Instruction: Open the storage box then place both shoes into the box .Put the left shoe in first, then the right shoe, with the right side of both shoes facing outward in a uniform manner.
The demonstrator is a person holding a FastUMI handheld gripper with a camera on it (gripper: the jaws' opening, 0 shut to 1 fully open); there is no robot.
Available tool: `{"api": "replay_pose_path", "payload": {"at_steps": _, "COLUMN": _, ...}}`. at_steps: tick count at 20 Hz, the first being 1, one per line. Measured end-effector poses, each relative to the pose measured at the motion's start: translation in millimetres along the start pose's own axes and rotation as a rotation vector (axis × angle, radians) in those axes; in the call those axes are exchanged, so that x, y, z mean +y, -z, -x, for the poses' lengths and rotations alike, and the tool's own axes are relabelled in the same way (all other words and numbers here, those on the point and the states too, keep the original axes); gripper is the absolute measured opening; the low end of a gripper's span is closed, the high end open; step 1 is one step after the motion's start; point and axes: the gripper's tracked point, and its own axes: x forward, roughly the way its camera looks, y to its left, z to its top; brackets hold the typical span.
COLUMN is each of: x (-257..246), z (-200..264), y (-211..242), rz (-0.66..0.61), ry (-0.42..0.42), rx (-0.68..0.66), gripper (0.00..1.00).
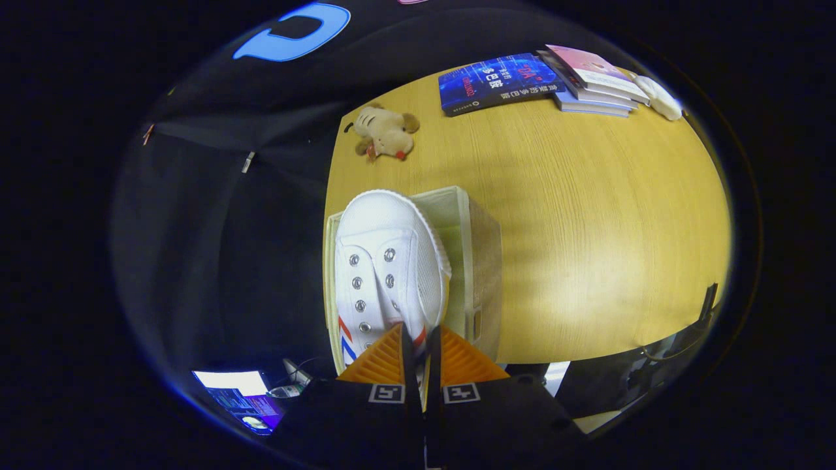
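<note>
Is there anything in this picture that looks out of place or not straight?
Nothing looks spilled or damaged. The claw is shut on the white shoe, holding it over the open storage box at the table's edge. A plush toy lies on its side beyond the box.

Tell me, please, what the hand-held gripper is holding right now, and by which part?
The hand-held gripper is shut on the white shoe, pinching its heel-end collar, with the toe pointing away over the open storage box.
</note>
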Motion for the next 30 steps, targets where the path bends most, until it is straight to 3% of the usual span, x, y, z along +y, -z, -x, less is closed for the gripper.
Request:
{"api": "replay_pose_path", "payload": {"at_steps": 5, "x": -17.7, "z": -17.9, "y": -0.7, "rz": 0.023, "ry": 0.088, "rx": -0.002, "gripper": 0.07}}
{"api": "replay_pose_path", "payload": {"at_steps": 9, "x": -2.9, "z": -8.1, "y": -8.7, "rz": 0.032, "ry": 0.042, "rx": -0.038, "gripper": 0.34}}
{"api": "replay_pose_path", "payload": {"at_steps": 14, "x": 3.6, "z": 4.0, "y": -22.1, "rz": 0.045, "ry": 0.007, "rx": -0.074, "gripper": 0.81}}
{"api": "replay_pose_path", "payload": {"at_steps": 16, "x": 2.7, "z": 8.0, "y": -23.5, "rz": 0.060, "ry": -0.001, "rx": -0.087, "gripper": 0.92}}
{"api": "replay_pose_path", "payload": {"at_steps": 20, "x": 4.4, "z": 18.4, "y": -26.3, "rz": 0.101, "ry": -0.030, "rx": -0.139, "gripper": 0.97}}
{"api": "replay_pose_path", "payload": {"at_steps": 23, "x": 10.1, "z": 37.0, "y": -42.4, "rz": 0.163, "ry": -0.073, "rx": -0.255, "gripper": 0.97}}
{"api": "replay_pose_path", "payload": {"at_steps": 30, "x": -30.3, "z": 112.7, "y": -107.2, "rz": 0.178, "ry": -0.018, "rx": -0.576, "gripper": 0.97}}
